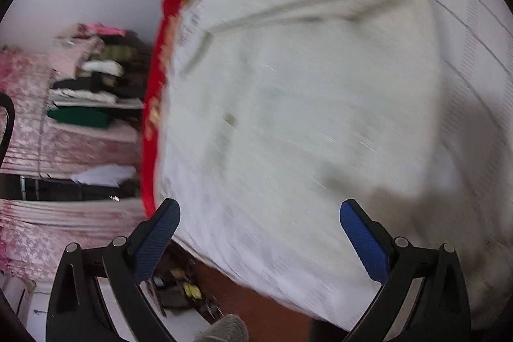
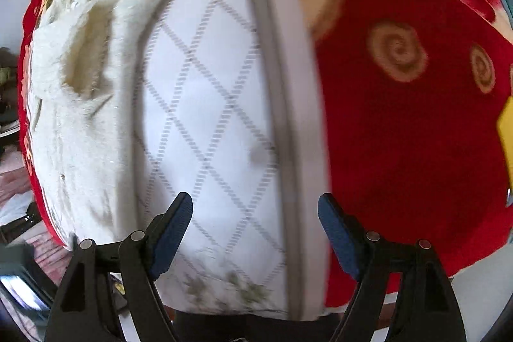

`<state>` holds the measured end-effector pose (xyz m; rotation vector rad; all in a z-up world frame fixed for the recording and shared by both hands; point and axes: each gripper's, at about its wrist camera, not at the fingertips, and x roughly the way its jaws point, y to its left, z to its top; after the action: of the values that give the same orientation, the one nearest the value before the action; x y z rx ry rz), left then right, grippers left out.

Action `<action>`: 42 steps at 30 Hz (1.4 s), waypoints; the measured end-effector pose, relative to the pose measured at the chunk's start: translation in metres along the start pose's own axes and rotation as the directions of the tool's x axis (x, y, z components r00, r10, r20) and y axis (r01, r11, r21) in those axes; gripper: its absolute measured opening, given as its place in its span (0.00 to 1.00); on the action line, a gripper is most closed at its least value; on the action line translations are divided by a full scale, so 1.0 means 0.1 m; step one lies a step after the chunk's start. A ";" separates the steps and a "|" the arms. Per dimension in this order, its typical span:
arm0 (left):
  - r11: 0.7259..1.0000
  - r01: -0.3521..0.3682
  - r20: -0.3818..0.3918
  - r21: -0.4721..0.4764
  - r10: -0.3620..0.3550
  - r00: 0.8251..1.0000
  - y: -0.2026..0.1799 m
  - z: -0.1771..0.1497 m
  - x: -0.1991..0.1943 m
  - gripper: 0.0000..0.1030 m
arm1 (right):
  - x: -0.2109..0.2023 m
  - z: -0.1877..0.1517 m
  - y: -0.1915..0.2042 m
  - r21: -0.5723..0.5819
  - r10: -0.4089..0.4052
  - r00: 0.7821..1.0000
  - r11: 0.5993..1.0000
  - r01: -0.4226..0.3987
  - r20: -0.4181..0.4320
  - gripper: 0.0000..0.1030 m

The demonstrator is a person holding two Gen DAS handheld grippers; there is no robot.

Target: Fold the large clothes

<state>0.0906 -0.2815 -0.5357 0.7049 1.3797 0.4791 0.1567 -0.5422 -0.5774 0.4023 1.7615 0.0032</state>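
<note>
A fluffy cream-white garment (image 2: 80,79) lies on a white quilted sheet with a grey diamond pattern (image 2: 208,117) over a red patterned blanket (image 2: 400,133). In the left wrist view the garment (image 1: 304,101) fills most of the frame, blurred by motion. My left gripper (image 1: 259,233) is open and empty, its blue pads (image 1: 154,242) just above the garment's near edge. My right gripper (image 2: 255,229) is open and empty over the quilted sheet, right of the garment.
A stack of folded clothes (image 1: 93,85) sits on pink bedding (image 1: 48,149) at the left. The red blanket edge (image 1: 154,117) runs beside the white fabric. Floor clutter (image 1: 182,290) shows below the bed edge. A grey band (image 2: 272,85) crosses the sheet.
</note>
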 end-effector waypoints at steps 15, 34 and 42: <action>0.963 -0.264 -0.073 -0.048 0.260 0.963 -0.59 0.32 0.67 1.00 | -0.01 0.54 -0.41 0.050 0.017 1.000 0.999 -0.017 0.008 0.80; 0.985 -0.089 -0.085 -0.147 0.077 0.993 -0.27 0.55 0.52 0.19 | 0.80 1.44 0.63 0.033 0.729 0.684 0.683 -0.729 0.006 0.92; 0.986 -0.074 -0.094 -0.149 0.061 0.994 -0.11 0.66 0.54 0.18 | 1.22 1.52 1.12 0.228 0.871 0.483 0.455 -0.861 0.084 0.92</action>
<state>0.1628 -0.2638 -0.5791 0.6128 1.3890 0.6696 0.3099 -0.4369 -0.7045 1.4886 1.4050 0.5518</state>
